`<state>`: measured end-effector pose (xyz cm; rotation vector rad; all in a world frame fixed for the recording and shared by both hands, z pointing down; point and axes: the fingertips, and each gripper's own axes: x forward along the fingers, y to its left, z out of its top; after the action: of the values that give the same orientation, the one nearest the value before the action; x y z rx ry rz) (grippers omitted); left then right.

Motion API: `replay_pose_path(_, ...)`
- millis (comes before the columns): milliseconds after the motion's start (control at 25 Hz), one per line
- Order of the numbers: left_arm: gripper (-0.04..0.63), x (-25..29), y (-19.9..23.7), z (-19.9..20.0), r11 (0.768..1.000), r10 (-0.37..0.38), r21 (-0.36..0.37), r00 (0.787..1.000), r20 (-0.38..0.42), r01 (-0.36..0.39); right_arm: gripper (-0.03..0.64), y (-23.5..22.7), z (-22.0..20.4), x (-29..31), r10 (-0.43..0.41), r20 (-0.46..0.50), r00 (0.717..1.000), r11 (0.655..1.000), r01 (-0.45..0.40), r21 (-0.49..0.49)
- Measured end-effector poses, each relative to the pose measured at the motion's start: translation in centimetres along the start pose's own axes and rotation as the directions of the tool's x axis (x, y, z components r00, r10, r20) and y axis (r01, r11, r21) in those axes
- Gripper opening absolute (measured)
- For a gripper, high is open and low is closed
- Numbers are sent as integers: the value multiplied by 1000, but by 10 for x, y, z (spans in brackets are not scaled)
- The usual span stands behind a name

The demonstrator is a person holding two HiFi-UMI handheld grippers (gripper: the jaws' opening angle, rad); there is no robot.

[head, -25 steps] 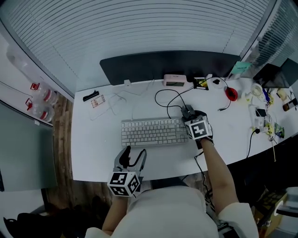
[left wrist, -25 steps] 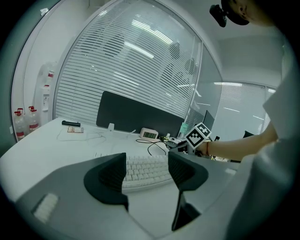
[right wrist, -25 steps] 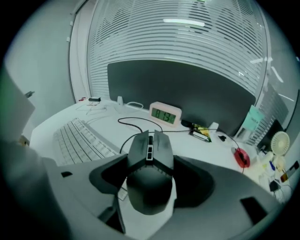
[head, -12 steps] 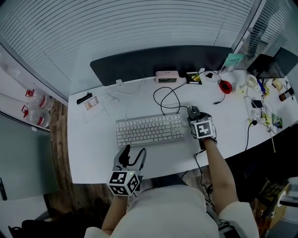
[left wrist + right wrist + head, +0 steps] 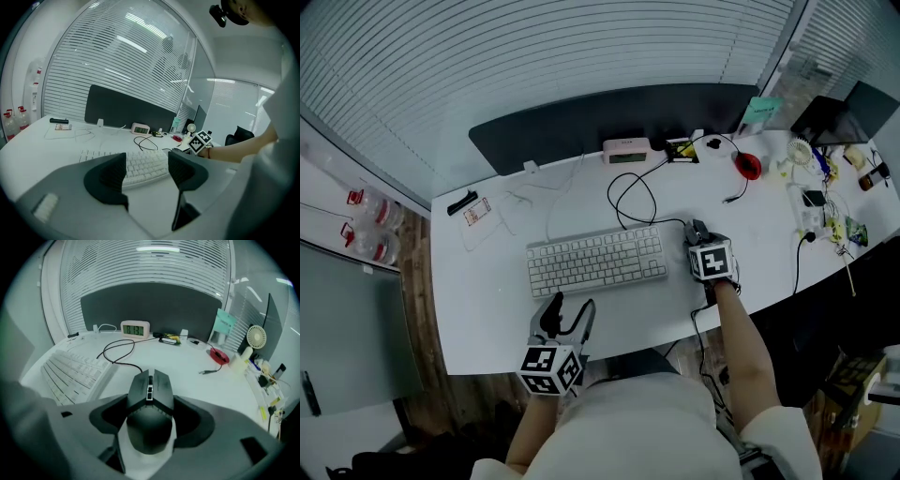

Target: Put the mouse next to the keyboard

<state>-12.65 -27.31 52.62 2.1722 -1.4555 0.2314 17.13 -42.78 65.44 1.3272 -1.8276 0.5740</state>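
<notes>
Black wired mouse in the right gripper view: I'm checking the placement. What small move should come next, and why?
Probably open the right gripper and let go. Its jaws clasp the sides of the black wired mouse, which lies just off the right end of the white keyboard and seems to be down on the white desk.

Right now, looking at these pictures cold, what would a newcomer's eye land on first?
The black mouse stands out first, clamped in the right tool just off the right end of the white keyboard. The left tool hangs open and empty over the near edge of the white desk, in front of the keyboard.
</notes>
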Motion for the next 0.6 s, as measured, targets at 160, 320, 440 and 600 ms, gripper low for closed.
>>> replay_pose_path(160,284,2,-2,0,1000,-9,5,1000,-4,9,295,-3,-13,2,-2,-22,1000,1000,2,25)
replay_pose_path(320,284,1,-2,-1,1000,-10,7,1000,-9,10,295,-5,-19,3,4,-26,1000,998,-2,58)
replay_pose_path(440,285,1,-1,-1,1000,-8,8,1000,-9,8,299,-6,-19,4,5,-15,1000,997,-4,77)
replay_pose_path(600,284,-3,2,-2,1000,-5,8,1000,-6,5,308,-6,-20,5,-6,-3,1000,997,6,82)
